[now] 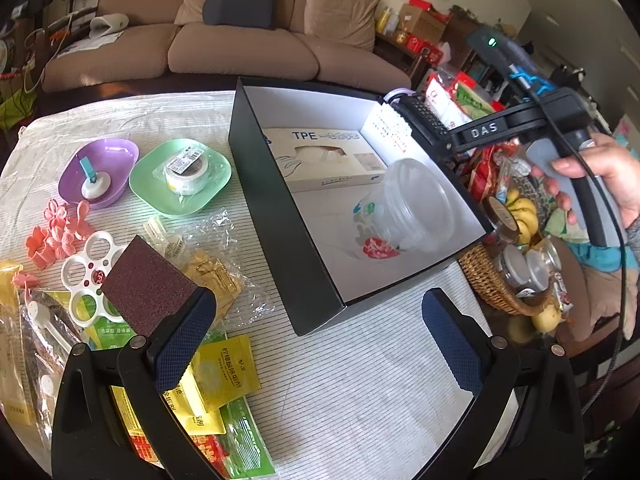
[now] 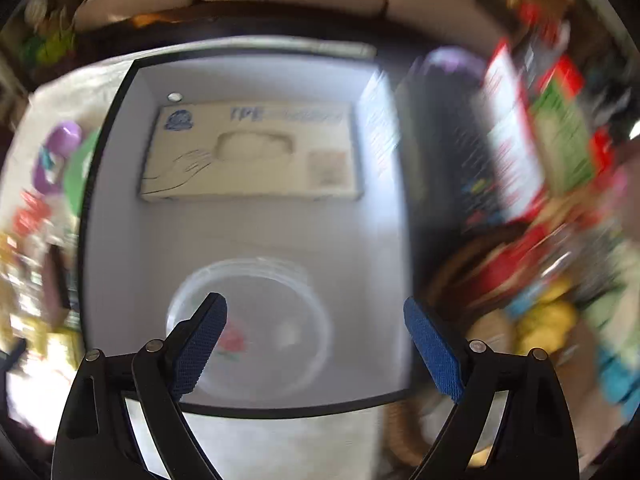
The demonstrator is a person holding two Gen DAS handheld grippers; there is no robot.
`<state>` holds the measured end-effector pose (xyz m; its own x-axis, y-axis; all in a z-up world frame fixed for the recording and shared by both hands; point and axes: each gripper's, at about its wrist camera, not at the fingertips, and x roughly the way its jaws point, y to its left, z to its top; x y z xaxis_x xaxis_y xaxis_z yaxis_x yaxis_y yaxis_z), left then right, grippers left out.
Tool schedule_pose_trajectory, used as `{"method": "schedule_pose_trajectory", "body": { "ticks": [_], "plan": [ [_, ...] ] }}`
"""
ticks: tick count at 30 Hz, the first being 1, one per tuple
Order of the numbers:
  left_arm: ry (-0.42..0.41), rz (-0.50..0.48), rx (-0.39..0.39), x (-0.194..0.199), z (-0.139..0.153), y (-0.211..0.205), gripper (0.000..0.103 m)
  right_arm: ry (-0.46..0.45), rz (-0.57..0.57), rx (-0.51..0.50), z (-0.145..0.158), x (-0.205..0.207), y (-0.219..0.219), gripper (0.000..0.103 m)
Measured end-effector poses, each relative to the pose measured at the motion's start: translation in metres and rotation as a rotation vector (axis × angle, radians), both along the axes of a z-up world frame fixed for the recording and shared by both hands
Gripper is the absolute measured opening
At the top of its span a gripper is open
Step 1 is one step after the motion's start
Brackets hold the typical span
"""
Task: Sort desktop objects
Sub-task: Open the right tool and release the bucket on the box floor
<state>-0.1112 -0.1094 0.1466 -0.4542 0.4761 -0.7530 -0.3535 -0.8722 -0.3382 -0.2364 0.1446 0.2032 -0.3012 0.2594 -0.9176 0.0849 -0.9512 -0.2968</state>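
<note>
A black box with a white inside (image 1: pixel 280 216) stands on the table; in it lie a cream TPE glove carton (image 1: pixel 320 160) and a clear plastic jar (image 1: pixel 412 204). My left gripper (image 1: pixel 320 320) is open and empty, low over the table in front of the box; a maroon sanding block (image 1: pixel 148 284) lies just beyond its left finger. My right gripper (image 2: pixel 316 340) is open and empty above the box (image 2: pixel 120 240), over the jar (image 2: pixel 256 320), with the carton (image 2: pixel 252 152) beyond. The right gripper also shows in the left wrist view (image 1: pixel 416 120), at the box's far right corner.
Left of the box lie a purple dish (image 1: pixel 100 172), a green dish with tape (image 1: pixel 180 176), pink flower clips (image 1: pixel 52 232), a white ring holder (image 1: pixel 92 272), plastic bags and yellow sachets (image 1: pixel 224 372). A wicker basket (image 1: pixel 492 280) of fruit and jars stands right of the box.
</note>
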Motion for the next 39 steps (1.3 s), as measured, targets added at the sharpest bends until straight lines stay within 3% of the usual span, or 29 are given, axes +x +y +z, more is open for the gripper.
{"method": "schedule_pose_trajectory", "body": {
  "ticks": [4,8,15,21,26,29,33,39],
  "plan": [
    [0.008,-0.002,0.002,0.002,0.003,-0.001,0.103,0.025,0.160,-0.059,0.005,0.000,-0.034,0.094],
    [0.018,-0.004,-0.002,0.002,0.004,-0.003,0.103,0.010,0.227,0.029,-0.020,-0.017,-0.063,0.094],
    [0.005,0.007,0.011,-0.004,0.001,-0.008,0.103,-0.056,0.105,-0.104,-0.050,-0.037,-0.041,0.094],
    [-0.001,-0.005,0.011,-0.002,-0.001,-0.002,0.103,-0.046,0.154,-0.118,-0.047,-0.024,-0.039,0.096],
    [0.001,-0.020,-0.001,0.002,-0.001,0.006,0.103,-0.129,0.172,-0.071,-0.072,-0.026,-0.050,0.099],
    [0.004,-0.026,-0.008,0.003,-0.001,0.009,0.103,-0.140,0.208,0.041,-0.083,-0.022,-0.058,0.100],
    [-0.002,-0.026,0.001,0.002,-0.002,0.009,0.103,-0.192,0.252,0.120,-0.088,-0.014,-0.054,0.096],
    [0.001,-0.034,0.008,0.004,0.000,0.011,0.103,-0.228,0.286,0.118,-0.072,-0.006,-0.049,0.066]
  ]
}}
